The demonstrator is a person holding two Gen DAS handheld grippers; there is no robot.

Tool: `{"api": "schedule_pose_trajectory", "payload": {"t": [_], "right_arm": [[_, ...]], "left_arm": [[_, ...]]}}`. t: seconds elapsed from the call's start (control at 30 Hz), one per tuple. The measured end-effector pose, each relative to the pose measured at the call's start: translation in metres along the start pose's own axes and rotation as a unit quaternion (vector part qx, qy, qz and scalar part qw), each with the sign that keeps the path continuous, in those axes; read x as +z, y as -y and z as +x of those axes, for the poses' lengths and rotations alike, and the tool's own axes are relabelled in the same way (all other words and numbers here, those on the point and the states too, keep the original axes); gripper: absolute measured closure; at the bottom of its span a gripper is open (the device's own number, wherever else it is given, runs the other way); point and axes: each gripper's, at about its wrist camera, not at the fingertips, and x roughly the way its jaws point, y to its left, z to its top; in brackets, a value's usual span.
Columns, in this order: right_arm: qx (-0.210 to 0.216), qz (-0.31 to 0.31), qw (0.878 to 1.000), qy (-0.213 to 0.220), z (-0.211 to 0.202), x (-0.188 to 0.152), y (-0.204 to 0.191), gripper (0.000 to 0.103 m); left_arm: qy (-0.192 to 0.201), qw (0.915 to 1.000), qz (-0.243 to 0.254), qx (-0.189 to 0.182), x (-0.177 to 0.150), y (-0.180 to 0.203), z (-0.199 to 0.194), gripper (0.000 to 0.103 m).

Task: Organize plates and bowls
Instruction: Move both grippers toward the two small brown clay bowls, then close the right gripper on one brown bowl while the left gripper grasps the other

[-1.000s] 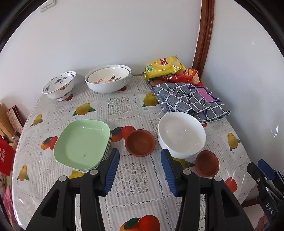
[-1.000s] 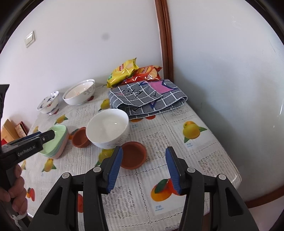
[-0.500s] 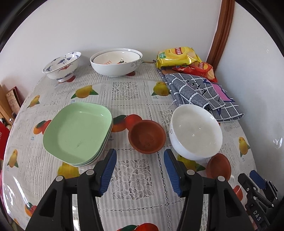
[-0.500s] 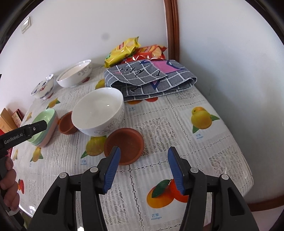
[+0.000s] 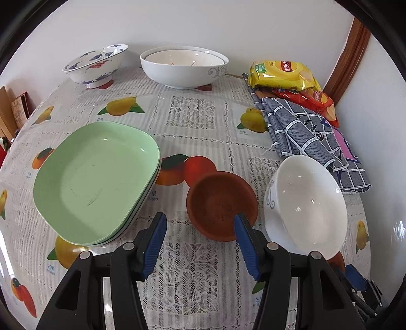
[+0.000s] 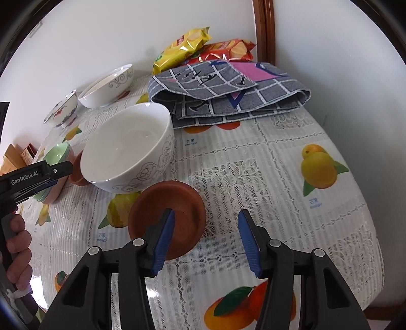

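Right wrist only – hand [image 6: 15,243], second brown saucer [image 6: 167,218].

You have two brown dishes [image 5: 222,207] [image 6: 167,219], four bowls [image 5: 305,207], one green plate stack [image 5: 96,180], two snack bags [image 5: 281,73], one folded cloth [image 5: 304,129]

- A plain white wall [image 5: 203,22] is seen behind the worktop [image 5: 198,114], meeting a second white wall [image 6: 342,50] at a corner.
- The corner is marked by an upright strip of brown wooden trim [image 6: 264,28].
- The worktop is covered by a glossy lace-patterned cloth [image 6: 266,162] printed with mangoes and oranges.
- A light switch plate [image 6: 38,26] is set high on the wall.
- Brown boxes [image 5: 15,109] are stood by the worktop's far left edge.
- The scene is lit by even daylight; soft reflections are shown on the cloth.
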Motion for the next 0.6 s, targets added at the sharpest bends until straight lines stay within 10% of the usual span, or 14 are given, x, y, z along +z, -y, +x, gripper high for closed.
{"api": "schedule_pose_trajectory", "payload": {"t": [0.6], "right_arm": [[-0.012,-0.021,1.000,0.000,0.022,0.004,-0.005,0.068]], "left_arm": [[-0.023,0.9996,0.000,0.014,0.007,0.001,0.042,0.061]]}}
